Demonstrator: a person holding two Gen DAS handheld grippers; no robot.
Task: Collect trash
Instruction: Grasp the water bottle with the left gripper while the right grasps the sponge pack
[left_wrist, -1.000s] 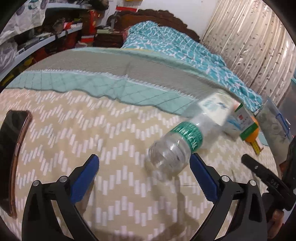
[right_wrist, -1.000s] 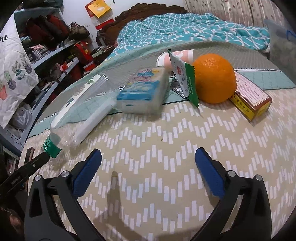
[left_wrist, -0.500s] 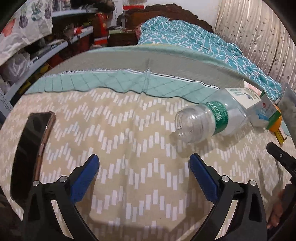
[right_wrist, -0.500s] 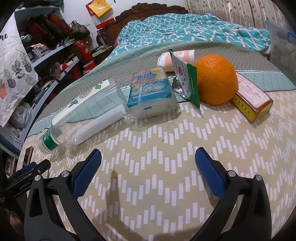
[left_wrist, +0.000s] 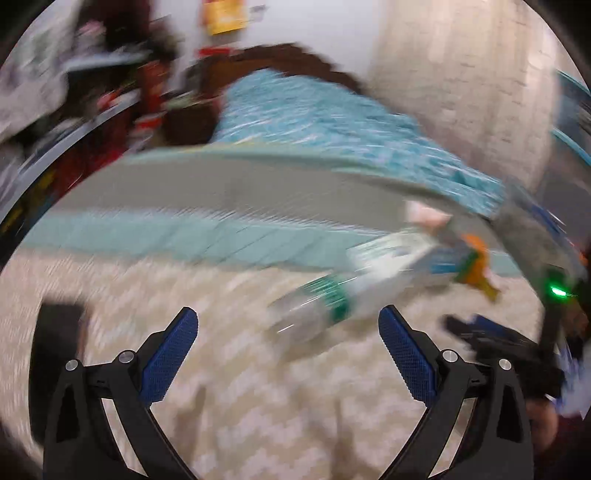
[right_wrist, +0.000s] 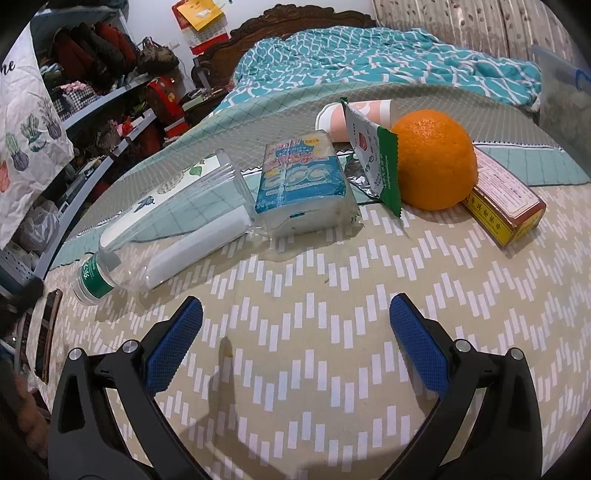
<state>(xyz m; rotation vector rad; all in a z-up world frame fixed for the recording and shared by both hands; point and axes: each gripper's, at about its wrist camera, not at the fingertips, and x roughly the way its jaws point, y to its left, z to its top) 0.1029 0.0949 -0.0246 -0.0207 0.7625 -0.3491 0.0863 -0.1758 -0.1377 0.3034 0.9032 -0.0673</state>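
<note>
Your left gripper (left_wrist: 287, 325) stood spread and empty; the plastic bottle (left_wrist: 332, 295) lay on the bedspread (right_wrist: 314, 280) just beyond it, neck nearest, axis running far-right. Your right gripper (right_wrist: 295, 314), likewise spread, sat farther off.

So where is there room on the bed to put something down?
The zigzag cover in front of the right gripper is bare, below the bottle and tissue pack. It is crowded behind: wrapper, orange and box sit packed together. A phone lies at the left edge.
</note>
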